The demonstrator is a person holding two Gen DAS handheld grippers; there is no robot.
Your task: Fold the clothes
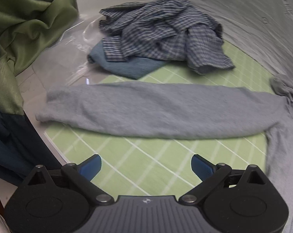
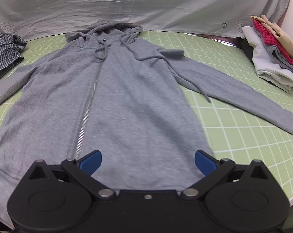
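Observation:
A grey zip-up hoodie [image 2: 115, 89] lies flat, front up, on the green grid mat [image 2: 233, 116], hood toward the far side and both sleeves spread out. My right gripper [image 2: 148, 160] hovers over its lower hem, open, with nothing between the blue pads. In the left wrist view the hoodie's left sleeve [image 1: 150, 108] stretches straight across the mat [image 1: 146, 165]. My left gripper [image 1: 146, 164] sits on the near side of that sleeve above bare mat, open and holding nothing.
A crumpled blue plaid shirt [image 1: 162, 36] lies on a folded blue garment [image 1: 127, 66] at the mat's far left. A stack of folded clothes [image 2: 270, 54] sits at the right edge. A green curtain [image 1: 24, 29] hangs at left. A grey carrot-print sheet [image 2: 146, 3] covers the back.

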